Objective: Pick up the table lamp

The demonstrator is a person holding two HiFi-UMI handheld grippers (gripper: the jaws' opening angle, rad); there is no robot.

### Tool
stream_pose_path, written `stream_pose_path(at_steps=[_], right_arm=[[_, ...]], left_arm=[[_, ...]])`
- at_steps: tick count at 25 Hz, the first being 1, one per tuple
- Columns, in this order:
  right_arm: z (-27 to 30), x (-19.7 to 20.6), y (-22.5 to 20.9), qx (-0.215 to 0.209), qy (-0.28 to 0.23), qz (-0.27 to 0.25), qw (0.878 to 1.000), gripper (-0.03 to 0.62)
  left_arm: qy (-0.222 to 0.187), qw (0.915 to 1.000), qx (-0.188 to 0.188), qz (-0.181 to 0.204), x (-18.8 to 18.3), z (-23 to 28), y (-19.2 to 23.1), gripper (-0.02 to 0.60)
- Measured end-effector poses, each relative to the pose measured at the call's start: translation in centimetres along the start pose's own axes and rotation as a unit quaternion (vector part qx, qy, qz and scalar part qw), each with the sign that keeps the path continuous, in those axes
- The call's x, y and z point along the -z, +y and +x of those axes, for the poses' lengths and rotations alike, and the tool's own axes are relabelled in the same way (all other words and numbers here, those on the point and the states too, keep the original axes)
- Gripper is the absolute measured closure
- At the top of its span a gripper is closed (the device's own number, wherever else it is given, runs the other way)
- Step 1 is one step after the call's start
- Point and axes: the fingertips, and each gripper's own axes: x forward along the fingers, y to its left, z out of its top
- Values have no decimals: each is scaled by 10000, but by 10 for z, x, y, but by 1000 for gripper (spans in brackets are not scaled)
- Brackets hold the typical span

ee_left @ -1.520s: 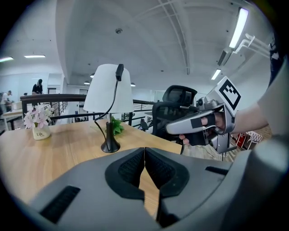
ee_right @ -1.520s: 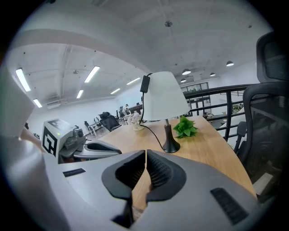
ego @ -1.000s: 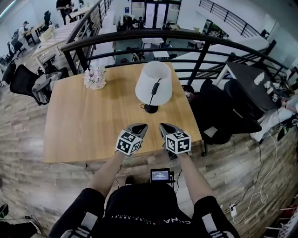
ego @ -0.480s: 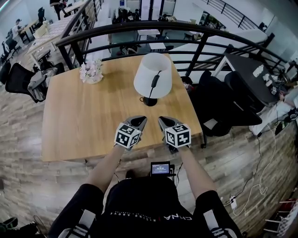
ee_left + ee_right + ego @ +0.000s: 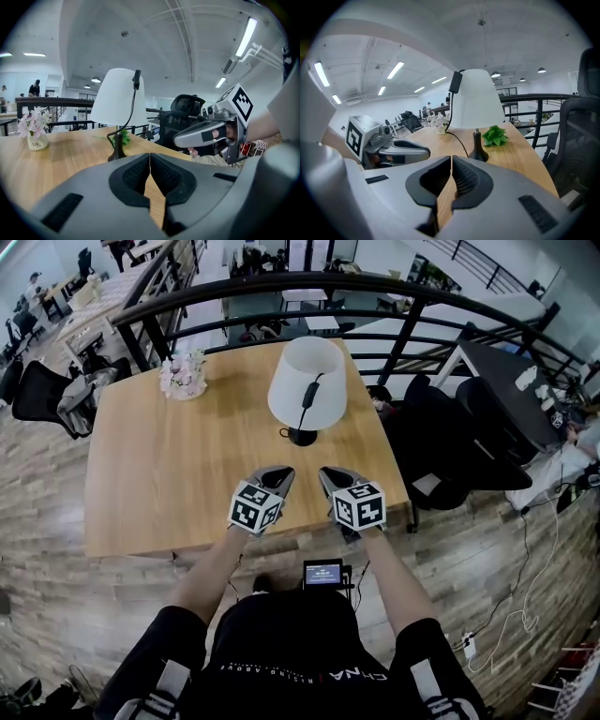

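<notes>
Little has changed over the last second: the left tongs point(image 5: 280, 472) and the right tongs point(image 5: 330, 473) remain side by side over the near edge of the surface point(image 5: 155, 479), both pinched fully together with nothing between them. The head camera has shifted slightly, so the scene sits a touch differently than in the earlier frame, but the tongs are no nearer their target. The table lamp point(image 5: 307, 390) stands upright where it stood before, toward the far right part of the surface, well apart from both tongs, its cord and switch hanging down the front of the shade. A vase of flowers point(image 5: 185, 378) sits at the far left. Judging from this, the pick-up has not begun; the tongs would need to open and move toward the lamp's stem
</notes>
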Motion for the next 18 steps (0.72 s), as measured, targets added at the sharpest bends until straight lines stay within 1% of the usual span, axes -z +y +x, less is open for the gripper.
stream_pose_path(at_steps=[3,9,14,15,18], right_arm=[[2,2,-4,-59,23,-30,10000,559],[1,3,-29,-169,55,-217,9996,559],[9,0,-53,-229,-51,-289,9993,559],[12,-2,-57,-227,-81,-326,9992,559],[22,-6,-65,-239,-202,-357,9989,559]], left_arm=[[-21,10000,-92,4,-3,2,2,561],[-100,9988,-470,32,-20,14,12,561],[19,9967,-712,394,-36,17,21,561],[-9,9963,-762,404,-42,16,25,561],[-178,9958,-864,251,-57,11,37,561]])
